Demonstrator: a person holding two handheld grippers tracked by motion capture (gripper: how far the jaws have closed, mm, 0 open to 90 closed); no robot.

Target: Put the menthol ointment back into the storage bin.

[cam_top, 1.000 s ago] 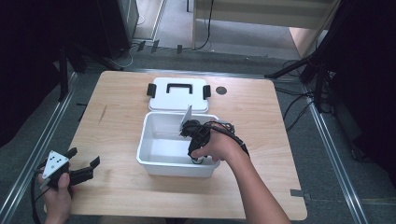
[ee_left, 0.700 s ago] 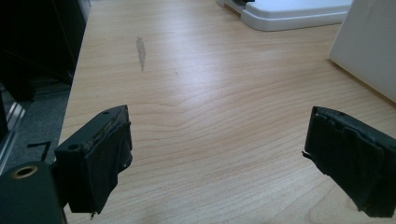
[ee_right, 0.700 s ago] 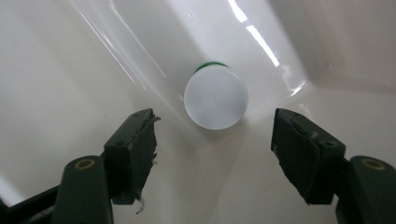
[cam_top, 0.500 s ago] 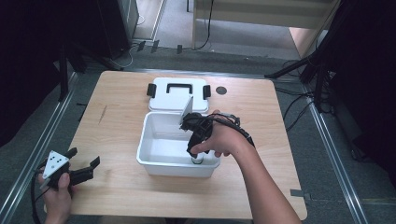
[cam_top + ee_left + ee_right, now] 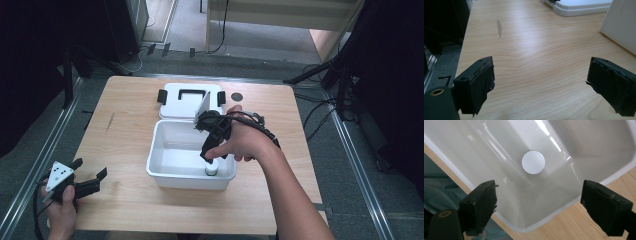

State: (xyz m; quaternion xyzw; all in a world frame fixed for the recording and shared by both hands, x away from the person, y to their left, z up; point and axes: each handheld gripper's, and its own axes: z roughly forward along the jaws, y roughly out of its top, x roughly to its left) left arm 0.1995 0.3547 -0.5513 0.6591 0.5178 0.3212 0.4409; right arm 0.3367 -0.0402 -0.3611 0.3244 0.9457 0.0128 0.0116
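Nearby, lid (image 5: 189, 100) lies behind bin (image 5: 165, 172) holding bottle (image 5: 211, 171).

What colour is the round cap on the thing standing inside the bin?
White, like the bin; the cap shows best in the right gripper view.

High view: table (image 5: 125, 130) evenly lit from above, surroundings beyond its edges near black; soft shadows, mild softness overall. Left gripper view: wood grain sharp mid-frame, pads (image 5: 477, 87) at bottom corners dark and slightly blurred, pale sheen toward table's far edge. Right gripper view: white bin (image 5: 579, 150) shows 2 bright glare streaks near top, walls hazy, low contrast.
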